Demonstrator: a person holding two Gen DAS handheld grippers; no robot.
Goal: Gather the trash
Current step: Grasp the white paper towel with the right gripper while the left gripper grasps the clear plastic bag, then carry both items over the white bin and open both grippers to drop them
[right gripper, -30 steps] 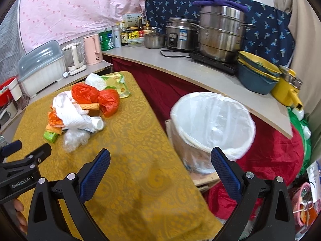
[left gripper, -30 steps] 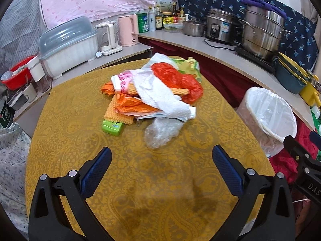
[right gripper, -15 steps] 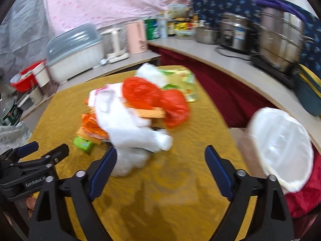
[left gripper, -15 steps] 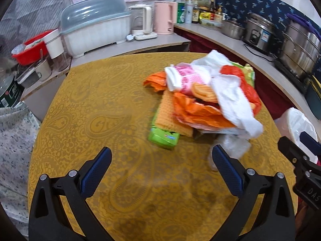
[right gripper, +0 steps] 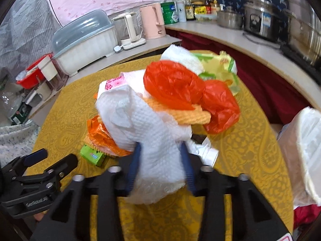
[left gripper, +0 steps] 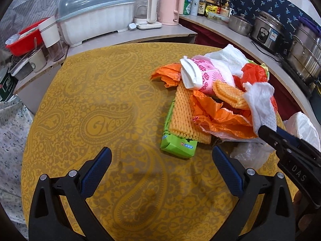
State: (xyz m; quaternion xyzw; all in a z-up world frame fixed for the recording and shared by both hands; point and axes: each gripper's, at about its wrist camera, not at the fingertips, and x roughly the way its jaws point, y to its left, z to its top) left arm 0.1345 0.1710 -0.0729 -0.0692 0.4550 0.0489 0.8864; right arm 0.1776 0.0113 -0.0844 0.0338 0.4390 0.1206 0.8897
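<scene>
- Kitchen corner: curved grey counter [left gripper: 236, 34] with a pink kettle [left gripper: 170, 8], steel pots and a lidded white dish rack [left gripper: 96, 20] behind a round tabletop in yellow paisley cloth [left gripper: 90, 120].
- Trash pile sits toward the tabletop's far right edge: white embossed paper towel [right gripper: 152, 132], red plastic bag [right gripper: 180, 88], orange plastic bag [left gripper: 220, 118], orange foam netting [left gripper: 184, 116], pink-flowered paper cup [left gripper: 202, 74], green tissue packet [left gripper: 178, 144].
- Right gripper [right gripper: 160, 160]: jaws closing, the paper towel's near end between the blue pads, clear film bunched below it.
- Left gripper [left gripper: 160, 172]: jaws spread wide, nothing between them, over bare cloth just short of the green packet.
- White-lined bin [right gripper: 305, 152] stands off the tabletop's right edge.
</scene>
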